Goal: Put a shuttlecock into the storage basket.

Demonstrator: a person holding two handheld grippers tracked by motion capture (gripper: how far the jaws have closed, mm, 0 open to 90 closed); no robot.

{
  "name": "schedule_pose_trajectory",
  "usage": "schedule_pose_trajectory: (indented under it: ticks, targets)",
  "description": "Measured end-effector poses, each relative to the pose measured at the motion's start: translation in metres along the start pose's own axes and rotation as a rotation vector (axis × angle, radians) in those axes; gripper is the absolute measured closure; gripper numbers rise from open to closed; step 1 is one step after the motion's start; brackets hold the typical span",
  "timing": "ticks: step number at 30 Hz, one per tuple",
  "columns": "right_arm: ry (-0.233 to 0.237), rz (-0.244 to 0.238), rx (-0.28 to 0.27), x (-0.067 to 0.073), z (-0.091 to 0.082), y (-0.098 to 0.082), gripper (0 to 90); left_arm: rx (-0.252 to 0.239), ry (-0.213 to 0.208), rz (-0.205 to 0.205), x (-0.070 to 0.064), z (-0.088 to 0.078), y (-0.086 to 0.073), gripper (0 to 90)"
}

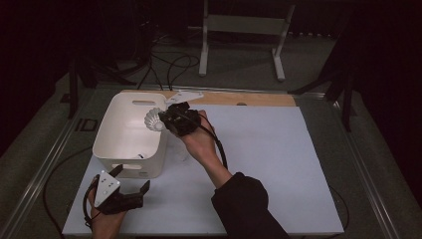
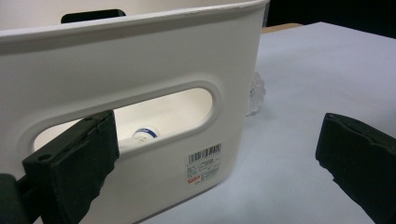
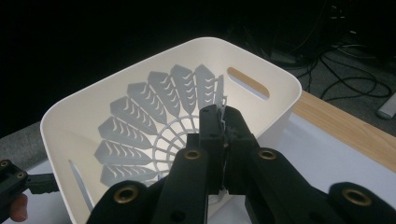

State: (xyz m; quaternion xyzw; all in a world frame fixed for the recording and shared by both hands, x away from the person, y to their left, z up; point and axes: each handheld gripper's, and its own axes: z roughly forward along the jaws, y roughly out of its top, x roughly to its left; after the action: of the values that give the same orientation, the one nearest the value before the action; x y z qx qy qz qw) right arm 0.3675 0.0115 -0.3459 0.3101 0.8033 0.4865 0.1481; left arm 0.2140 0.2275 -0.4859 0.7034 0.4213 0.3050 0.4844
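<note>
Right claw (image 3: 223, 135): clamped tight on shuttlecock (image 3: 154, 116) skirt, over bin (image 1: 112, 144) rim at 3 o'clock.
Left claw (image 2: 210, 154): wide apart, empty, beside the bin's wall.

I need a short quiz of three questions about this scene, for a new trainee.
1. What does the right tool hold?
2. True or false: the left tool is shut on the white basket.
3. Where is the shuttlecock? A) on the white mat B) above the basket's rim C) on the floor

Key:
1. A white plastic shuttlecock, pinched by its skirt.
2. False: its jaws stand open beside the basket's handle slot.
3. B
</note>
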Motion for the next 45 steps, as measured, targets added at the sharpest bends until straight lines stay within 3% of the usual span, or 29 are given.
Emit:
schedule_pose_trajectory:
  ticks: [24,45]
  targets:
    - [0.022,-0.002,-0.036,0.009,0.008,0.008,88.4,0.0,0.001,-0.003,0.0,0.0,0.0,0.0]
    - [0.04,-0.009,-0.032,0.018,0.017,0.012,88.6,0.0,0.001,-0.002,0.0,0.0,0.0,0.0]
